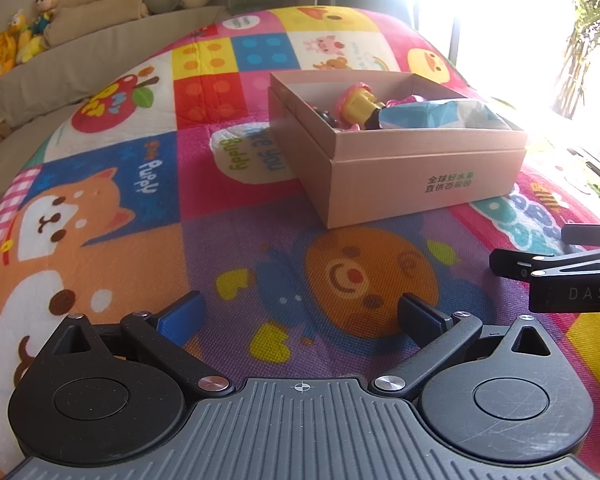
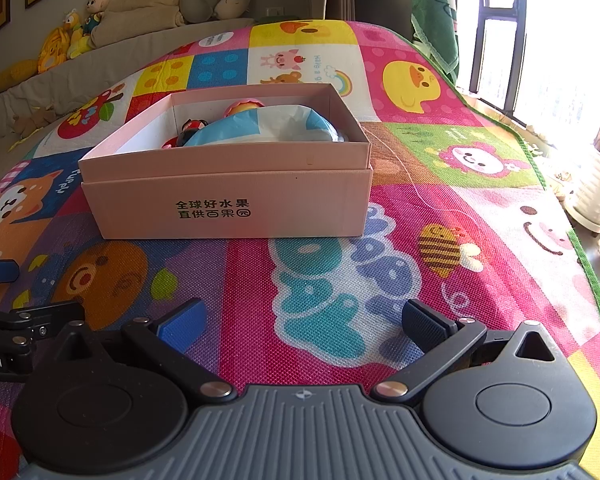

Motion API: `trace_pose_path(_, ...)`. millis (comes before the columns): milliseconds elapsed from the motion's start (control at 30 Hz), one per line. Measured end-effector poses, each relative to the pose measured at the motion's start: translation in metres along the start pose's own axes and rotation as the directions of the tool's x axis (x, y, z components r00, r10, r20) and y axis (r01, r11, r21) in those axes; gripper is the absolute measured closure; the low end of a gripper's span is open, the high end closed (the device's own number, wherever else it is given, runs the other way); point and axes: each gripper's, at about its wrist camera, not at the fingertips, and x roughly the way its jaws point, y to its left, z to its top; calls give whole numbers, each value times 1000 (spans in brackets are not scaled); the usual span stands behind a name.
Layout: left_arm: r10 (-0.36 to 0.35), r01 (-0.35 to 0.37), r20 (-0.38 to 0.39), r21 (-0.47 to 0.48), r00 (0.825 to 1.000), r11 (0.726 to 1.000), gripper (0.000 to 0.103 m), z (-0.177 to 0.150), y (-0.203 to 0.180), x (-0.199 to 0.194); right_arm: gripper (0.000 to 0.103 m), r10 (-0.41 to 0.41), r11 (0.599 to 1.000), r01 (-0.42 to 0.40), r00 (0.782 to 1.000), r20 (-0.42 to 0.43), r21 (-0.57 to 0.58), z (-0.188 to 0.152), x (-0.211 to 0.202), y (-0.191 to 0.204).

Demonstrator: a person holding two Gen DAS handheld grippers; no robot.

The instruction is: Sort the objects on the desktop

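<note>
Toys sit packed in the pink box (image 2: 228,184) at frame centre, so I hold both grippers, left gripper (image 1: 300,314) and right gripper (image 2: 302,320), spread wide and empty over the mat (image 2: 420,208).

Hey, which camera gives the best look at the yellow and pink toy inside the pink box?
The left wrist view: the yellow and pink toy lies exposed in the pink box, beside the blue packet. In the right wrist view, only its pink top peeks out behind that packet.
</note>
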Motion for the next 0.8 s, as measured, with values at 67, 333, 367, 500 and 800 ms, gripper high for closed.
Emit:
trace_pose_path(67, 0, 0, 0, 0, 1000, 1000, 0, 0, 0, 0, 0, 0, 1000, 0, 1000, 0, 0, 0, 0, 0)
trace_pose_path(333, -1, 1, 0, -1, 1000, 1000, 0, -1, 0, -1, 0, -1, 1000, 1, 1000, 0, -1, 1, 0, 0)
trace_pose_path(367, -1, 1, 0, 0, 1000, 1000, 0, -1, 0, -1, 0, 0, 1000, 0, 1000, 0, 0, 1, 0, 0)
trace_pose_path(500, 0, 0, 0, 0, 1000, 1000, 0, 0, 0, -1, 0, 0, 1000, 0, 1000, 0, -1, 1, 0, 0)
trace_pose_path(800, -2, 2, 1, -1, 1000, 1000, 0, 0, 0, 0, 0, -1, 1000, 1, 1000, 0, -1, 1, 1, 0)
